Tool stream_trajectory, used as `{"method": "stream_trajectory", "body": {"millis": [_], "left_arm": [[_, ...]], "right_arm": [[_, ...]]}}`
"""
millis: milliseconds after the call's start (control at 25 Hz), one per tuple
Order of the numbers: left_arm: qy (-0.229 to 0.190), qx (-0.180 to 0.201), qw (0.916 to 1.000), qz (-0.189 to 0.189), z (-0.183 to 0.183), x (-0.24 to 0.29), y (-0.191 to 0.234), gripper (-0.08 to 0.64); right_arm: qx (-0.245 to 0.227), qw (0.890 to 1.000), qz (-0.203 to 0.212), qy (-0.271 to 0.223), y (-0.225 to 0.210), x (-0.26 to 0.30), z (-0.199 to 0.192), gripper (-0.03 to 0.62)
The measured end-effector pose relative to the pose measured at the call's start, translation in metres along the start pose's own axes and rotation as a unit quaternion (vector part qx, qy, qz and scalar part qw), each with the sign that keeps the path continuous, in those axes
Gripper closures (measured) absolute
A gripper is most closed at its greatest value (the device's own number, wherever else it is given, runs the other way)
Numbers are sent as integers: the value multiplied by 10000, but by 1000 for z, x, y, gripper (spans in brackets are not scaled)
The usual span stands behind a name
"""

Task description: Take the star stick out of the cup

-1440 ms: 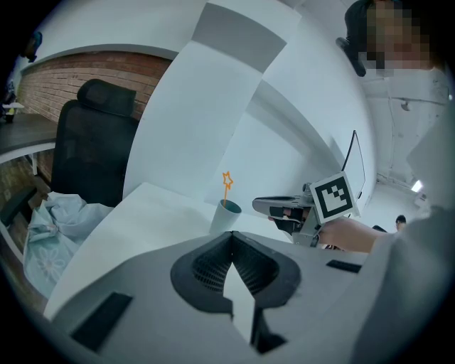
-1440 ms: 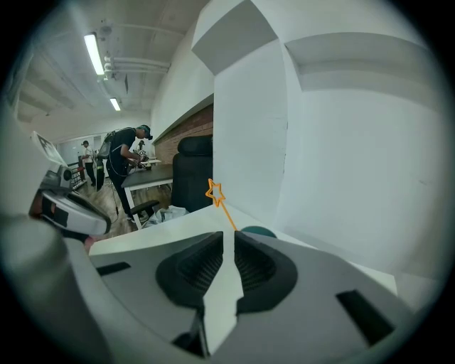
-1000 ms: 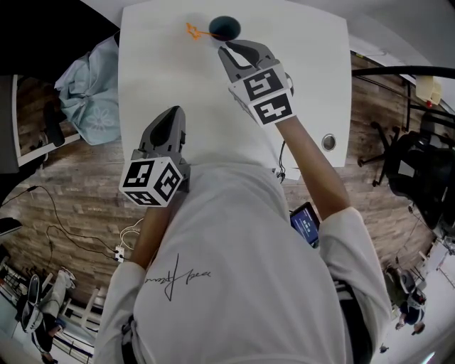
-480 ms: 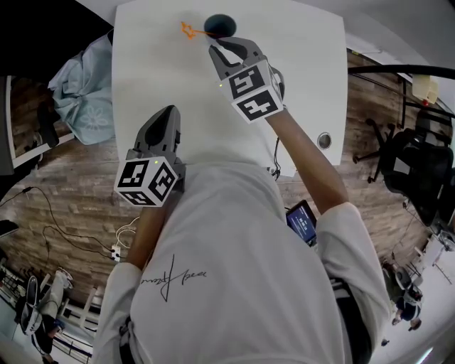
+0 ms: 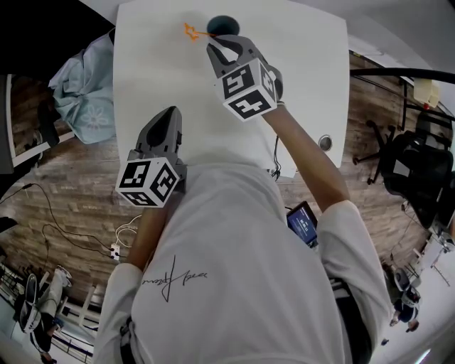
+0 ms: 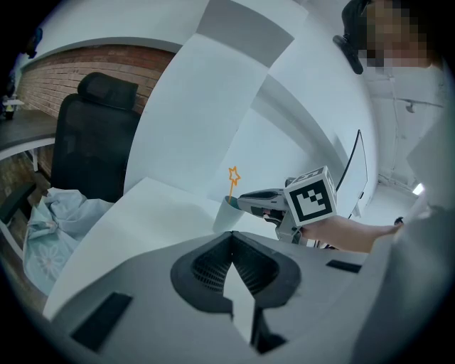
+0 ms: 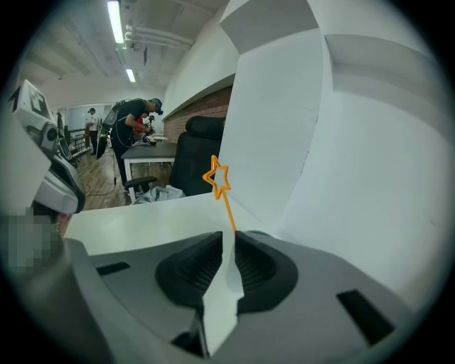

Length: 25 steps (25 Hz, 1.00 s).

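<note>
One r. gripper (image 5: 222, 47) nearer cup (image 5: 222, 23), stick (image 5: 192, 31)

Right gripper (image 5: 216, 45) has closed in on the cup (image 5: 223, 21). A second ago its tips lay short of the cup, toward the person. Now they sit at the cup's near rim, close beside the star stick (image 5: 193, 31).

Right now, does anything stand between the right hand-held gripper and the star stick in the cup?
Nothing visible does. The right hand-held gripper is at the cup, jaws slightly apart, and the star stick rises just past their tips. The left hand-held gripper is back near the table's near edge, well clear.
</note>
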<state>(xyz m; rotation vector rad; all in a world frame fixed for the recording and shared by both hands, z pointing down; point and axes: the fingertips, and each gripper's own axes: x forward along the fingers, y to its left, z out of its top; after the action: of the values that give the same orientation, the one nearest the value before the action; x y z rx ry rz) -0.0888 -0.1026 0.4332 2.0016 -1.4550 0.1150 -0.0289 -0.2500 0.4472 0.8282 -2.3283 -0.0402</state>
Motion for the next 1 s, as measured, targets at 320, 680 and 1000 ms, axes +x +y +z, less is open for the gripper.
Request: {"method": "stream_trajectory", "body": {"millis": [320,680,1000], "left_arm": [[39,-45,10000,23,-1,1,5,552],[10,-72,9999,85,3,2,12,552],[43,-97,9999,77,3,3,14,552]], "right_arm": [[-225,9997,-70,111,-3,13,-2,546],[-470,9986,-144,205,-3,26,-3,545],[-516,9982,-174,236,-4,32,1,545]]}}
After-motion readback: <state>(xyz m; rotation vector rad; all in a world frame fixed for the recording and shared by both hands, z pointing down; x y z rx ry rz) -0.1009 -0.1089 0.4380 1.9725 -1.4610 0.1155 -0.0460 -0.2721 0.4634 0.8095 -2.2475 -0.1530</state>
